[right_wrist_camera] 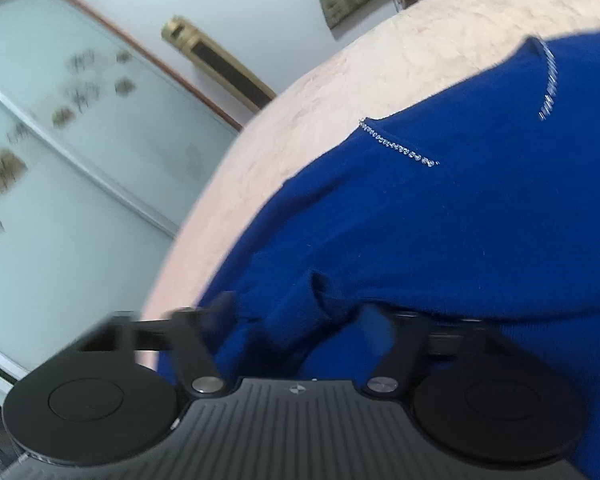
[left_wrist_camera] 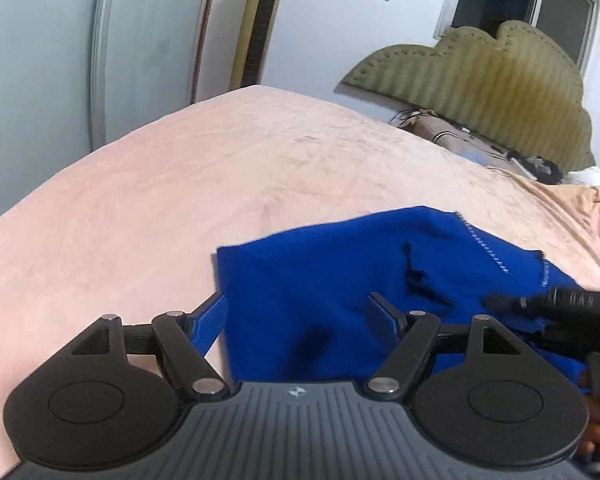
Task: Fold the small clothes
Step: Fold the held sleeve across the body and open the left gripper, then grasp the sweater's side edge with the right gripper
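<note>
Only leftward, right gripper (left_wrist_camera: 500,304) over blue garment (left_wrist_camera: 340,280).

A bed (left_wrist_camera: 160,184) under a pink cover carries a blue garment (left_wrist_camera: 340,280) lying near, right of the middle.

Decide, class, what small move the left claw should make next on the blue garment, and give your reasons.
Probably close the left claw on the blue garment's near edge. Its jaws stand open with that edge lying between them, not pinched. The right claw has cloth bunched between its fingers, though blur hides whether it grips. The garment lies spread on the pink bedspread, not yet folded, so both corners likely need holding first.
</note>
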A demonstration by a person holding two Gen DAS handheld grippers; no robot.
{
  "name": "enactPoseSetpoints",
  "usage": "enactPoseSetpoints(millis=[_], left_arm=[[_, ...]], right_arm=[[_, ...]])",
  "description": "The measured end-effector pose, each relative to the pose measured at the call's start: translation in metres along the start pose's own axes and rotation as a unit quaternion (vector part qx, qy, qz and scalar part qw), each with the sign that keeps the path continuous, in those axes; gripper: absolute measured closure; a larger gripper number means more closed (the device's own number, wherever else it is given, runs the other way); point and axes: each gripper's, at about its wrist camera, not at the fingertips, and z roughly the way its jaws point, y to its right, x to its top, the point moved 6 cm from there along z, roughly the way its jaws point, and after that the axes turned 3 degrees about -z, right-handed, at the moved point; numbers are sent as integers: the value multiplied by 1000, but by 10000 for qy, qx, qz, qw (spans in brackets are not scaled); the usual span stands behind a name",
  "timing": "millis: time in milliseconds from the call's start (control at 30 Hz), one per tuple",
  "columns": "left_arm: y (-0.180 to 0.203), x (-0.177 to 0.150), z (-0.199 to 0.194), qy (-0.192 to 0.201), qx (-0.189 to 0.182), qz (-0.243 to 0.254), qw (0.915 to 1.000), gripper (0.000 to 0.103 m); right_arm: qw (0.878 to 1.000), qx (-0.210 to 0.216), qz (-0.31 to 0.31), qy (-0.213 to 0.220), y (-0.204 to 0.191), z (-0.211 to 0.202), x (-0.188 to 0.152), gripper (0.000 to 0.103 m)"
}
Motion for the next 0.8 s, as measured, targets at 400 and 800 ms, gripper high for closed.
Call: enactPoseSetpoints(millis=[400, 800], left_arm=[[5, -17, 34, -398, 825, 975, 9910, 26], [1, -23, 31, -388, 807, 839, 9924, 25]], right_arm=[[9827, -860, -1623, 258, -18, -82, -13, 60], [9731, -1194, -1848, 685, -14, -84, 11, 52]])
